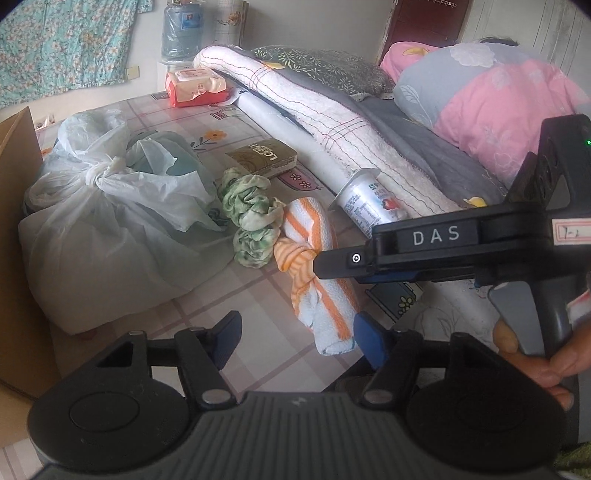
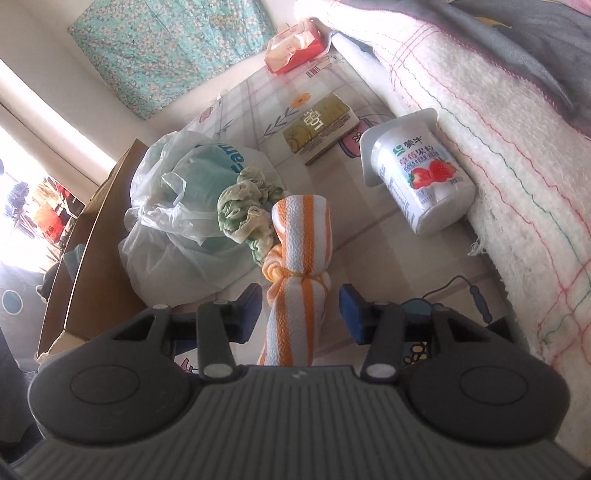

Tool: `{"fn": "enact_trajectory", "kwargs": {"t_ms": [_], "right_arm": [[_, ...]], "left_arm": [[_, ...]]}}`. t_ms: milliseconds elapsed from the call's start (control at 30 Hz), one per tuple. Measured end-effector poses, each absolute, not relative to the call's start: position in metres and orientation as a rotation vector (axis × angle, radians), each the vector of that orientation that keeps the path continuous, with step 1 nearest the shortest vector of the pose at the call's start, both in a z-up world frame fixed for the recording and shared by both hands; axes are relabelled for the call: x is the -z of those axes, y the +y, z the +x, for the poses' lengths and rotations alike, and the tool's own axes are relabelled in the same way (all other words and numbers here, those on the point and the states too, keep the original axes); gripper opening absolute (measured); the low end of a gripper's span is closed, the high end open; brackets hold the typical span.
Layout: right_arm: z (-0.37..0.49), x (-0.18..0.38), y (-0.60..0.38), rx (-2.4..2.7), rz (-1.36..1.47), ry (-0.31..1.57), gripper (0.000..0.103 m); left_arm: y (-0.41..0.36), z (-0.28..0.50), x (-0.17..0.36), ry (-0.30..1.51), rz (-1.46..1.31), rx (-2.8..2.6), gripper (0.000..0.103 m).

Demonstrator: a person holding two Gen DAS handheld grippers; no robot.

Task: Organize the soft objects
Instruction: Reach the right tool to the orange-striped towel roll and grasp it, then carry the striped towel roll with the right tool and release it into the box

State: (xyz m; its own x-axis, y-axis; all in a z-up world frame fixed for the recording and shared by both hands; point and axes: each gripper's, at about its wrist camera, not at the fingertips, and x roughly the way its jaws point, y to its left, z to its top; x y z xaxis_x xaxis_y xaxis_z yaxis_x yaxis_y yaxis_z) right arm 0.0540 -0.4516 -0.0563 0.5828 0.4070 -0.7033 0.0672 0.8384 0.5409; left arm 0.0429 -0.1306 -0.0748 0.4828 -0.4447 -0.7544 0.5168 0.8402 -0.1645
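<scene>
My right gripper is stretched low over the bed with its fingers spread wide, one on each side of the knotted orange-striped towel; I see a gap between each blue pad and the cloth, so nothing is clamped. From the left wrist view the same tool shows side-on as a long black bar reaching in from the right, its tip at the towel's knot, and the person's hand wraps the handle at the near right.

My left gripper hangs back at the near edge, fingers released and wide apart, with the near end of the orange-striped towel just beyond its right pad.

The towel lies on the checked bedsheet, running from near to far. Just left of it and touching sits a crumpled green cloth, and beyond that a tied plastic bag against a cardboard box.

The right wrist view shows the yogurt cup on its side with its strawberry label readable, against the white stitched blanket; in the left view most of that cup is hidden behind the gripper bar. The left view alone shows the pink-and-grey pillow and a water jug at the far wall.
</scene>
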Motion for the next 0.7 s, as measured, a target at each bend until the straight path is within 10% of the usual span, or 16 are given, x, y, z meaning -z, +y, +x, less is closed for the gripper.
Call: {"fn": "enact_trajectory", "kwargs": {"t_ms": [700], "right_arm": [[0.033,0.048,-0.45,-0.216,0.702,0.896,0.035]], "left_arm": [[-0.144,0.033,0.068,0.875,0.123,0.698,0.058]]}}
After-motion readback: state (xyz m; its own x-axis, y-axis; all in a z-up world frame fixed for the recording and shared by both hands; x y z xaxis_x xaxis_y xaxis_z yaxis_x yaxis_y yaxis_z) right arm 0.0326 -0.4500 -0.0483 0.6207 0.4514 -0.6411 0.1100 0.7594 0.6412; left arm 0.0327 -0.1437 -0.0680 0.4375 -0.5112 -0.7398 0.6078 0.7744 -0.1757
